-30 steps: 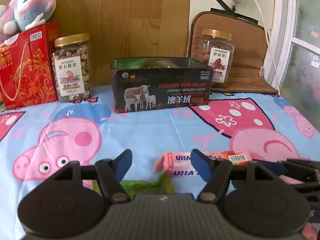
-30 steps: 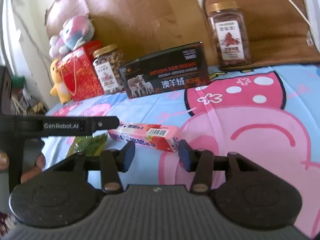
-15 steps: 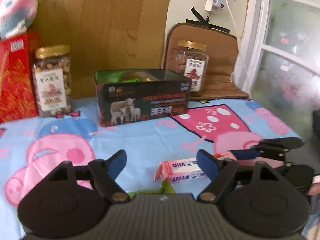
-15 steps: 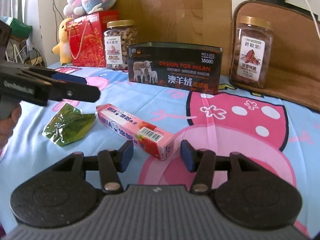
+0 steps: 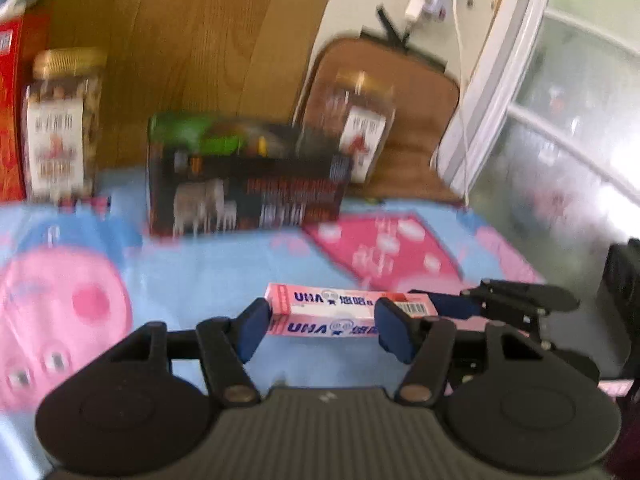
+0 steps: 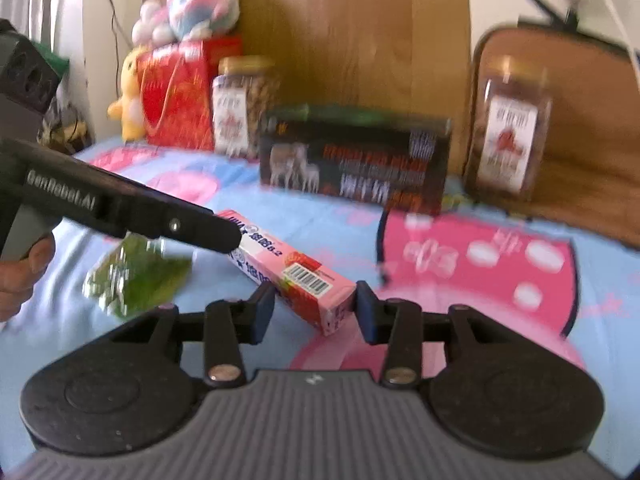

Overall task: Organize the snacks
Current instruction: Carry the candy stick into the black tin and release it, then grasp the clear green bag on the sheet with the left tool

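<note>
- Cloth (image 6: 600,280) of soft printed fabric, pale blue with big pink cartoon shapes, covers the surface; both views are motion-blurred.
- Toys (image 6: 188,12), plush and rounded, sit at the far left on a glossy red gift box (image 6: 176,96).
- Jar (image 6: 244,104), clear plastic with a gold lid, stands just beside the gift box, full of nuts.
- Packet (image 6: 136,276), a crinkly green foil pouch, lies flat on the cloth left of the candy box.
- Left gripper (image 5: 320,330): black with blue pads, jaws closing; one end of the candy box lies between them, and whether the pads press it cannot be told.
- Candy box (image 6: 288,268), a long, thin pink carton with a barcode, lies on the cloth in the middle; in the right wrist view its long axis runs from upper left to lower right, the barcode end pointing toward the right gripper.
- Right gripper (image 6: 316,312): jaws closing around the near end of the candy box; the right pad seems to touch, the left shows a slight gap.
- Bin (image 6: 356,160), a dark rectangular open-top carton with sheep printed on it, stands behind.
- Second jar (image 6: 508,128), squarish, stands at the far right against a brown padded cushion (image 6: 592,92).
</note>
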The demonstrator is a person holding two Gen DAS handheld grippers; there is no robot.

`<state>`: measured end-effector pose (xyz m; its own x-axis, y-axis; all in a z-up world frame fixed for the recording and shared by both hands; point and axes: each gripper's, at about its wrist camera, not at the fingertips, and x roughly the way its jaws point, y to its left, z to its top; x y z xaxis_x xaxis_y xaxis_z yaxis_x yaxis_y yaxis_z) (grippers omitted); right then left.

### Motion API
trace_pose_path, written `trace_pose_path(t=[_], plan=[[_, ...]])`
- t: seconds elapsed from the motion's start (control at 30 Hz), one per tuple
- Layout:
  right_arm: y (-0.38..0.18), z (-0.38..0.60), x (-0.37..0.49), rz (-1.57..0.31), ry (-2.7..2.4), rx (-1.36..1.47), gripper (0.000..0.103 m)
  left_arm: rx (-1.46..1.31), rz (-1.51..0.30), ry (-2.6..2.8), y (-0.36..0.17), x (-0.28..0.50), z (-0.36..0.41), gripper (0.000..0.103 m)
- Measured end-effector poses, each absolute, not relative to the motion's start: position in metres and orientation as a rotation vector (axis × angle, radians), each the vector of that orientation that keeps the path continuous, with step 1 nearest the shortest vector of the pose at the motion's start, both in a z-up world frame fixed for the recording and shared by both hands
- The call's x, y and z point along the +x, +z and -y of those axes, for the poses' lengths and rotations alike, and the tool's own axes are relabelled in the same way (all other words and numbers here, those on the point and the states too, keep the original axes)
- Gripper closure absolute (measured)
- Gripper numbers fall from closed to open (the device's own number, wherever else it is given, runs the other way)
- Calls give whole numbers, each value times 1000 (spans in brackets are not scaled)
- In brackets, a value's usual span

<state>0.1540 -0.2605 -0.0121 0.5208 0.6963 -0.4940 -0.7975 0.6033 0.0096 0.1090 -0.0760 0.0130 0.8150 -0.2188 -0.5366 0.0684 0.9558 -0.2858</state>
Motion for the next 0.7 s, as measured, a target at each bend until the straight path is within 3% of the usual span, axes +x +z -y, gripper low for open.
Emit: trace_pose_path(t=[0.23, 0.53, 0.7], plan=[[43, 222, 203, -297, 878, -244, 57, -213, -443, -45, 68, 163, 52, 45], [37, 164, 267, -325, 779, -339, 53, -273, -492, 70, 50, 236, 30, 44], [39, 185, 262, -342, 731, -211, 50, -250, -498, 52, 48, 209, 33, 41]])
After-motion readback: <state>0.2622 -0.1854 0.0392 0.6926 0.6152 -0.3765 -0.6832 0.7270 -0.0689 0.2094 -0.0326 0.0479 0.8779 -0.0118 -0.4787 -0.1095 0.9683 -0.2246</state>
